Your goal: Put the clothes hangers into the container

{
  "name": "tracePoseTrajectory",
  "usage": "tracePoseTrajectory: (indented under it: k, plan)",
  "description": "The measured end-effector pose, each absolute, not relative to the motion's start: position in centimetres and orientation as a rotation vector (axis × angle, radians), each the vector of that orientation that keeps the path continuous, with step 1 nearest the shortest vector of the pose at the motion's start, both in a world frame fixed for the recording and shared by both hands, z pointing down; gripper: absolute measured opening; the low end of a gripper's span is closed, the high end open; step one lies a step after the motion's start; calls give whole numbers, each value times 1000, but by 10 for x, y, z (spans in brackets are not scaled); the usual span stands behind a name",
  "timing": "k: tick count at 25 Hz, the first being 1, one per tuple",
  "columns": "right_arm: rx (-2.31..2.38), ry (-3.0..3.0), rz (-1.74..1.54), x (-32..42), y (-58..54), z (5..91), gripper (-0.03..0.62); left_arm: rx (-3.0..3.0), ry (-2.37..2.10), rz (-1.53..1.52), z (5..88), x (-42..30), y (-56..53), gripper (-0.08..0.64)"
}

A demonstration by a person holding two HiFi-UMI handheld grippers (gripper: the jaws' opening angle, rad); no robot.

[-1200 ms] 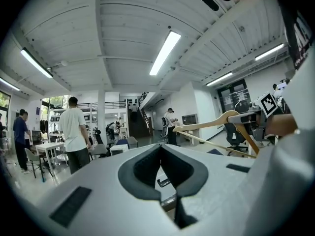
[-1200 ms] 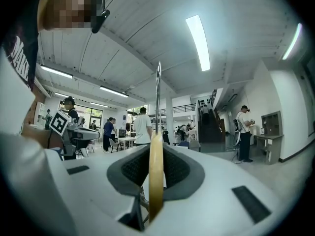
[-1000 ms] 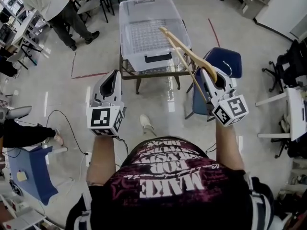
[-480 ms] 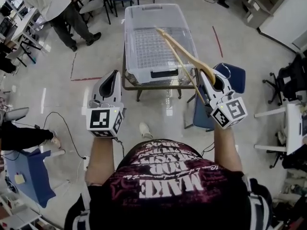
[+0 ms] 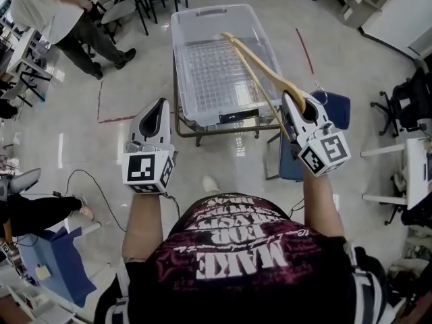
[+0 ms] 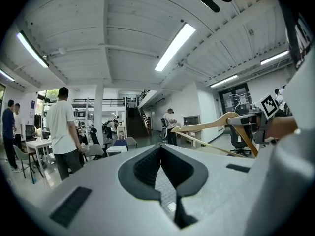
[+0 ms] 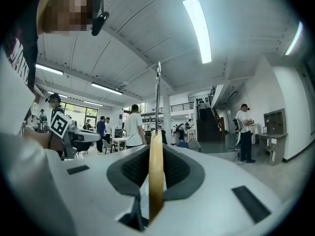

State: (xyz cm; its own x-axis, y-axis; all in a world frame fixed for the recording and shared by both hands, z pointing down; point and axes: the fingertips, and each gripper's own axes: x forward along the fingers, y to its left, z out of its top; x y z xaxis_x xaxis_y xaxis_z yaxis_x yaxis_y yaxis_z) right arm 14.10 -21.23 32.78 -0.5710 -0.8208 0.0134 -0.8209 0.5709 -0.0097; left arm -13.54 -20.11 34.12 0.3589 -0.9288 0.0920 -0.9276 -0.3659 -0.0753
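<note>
The right tongs (image 5: pixel 291 100) clenched the wooden hanger (image 5: pixel 260 69) at its neck, its body already over the container (image 5: pixel 181 66), seemingly for dropping in; the left tongs (image 5: pixel 159 106), short of the container, were clenched on nothing.

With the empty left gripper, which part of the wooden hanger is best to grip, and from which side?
On the wooden hanger, I would grip the upper arm midway, coming from the left with the left gripper. The right gripper clamps its neck, and that arm is a thin strip free above the container.
</note>
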Motion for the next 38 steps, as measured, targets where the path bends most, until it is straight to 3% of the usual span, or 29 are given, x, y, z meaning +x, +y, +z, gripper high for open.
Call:
tracePoseTrajectory:
  k: [11,38]
  plan:
    - [1506,-2741,-14,102,-239,331,60,-2591,1753,-141,342,-192,-247,7]
    - [1361,-2800,15,78,-333,351,60,-2631,1762,-212,376,-179,-310,6]
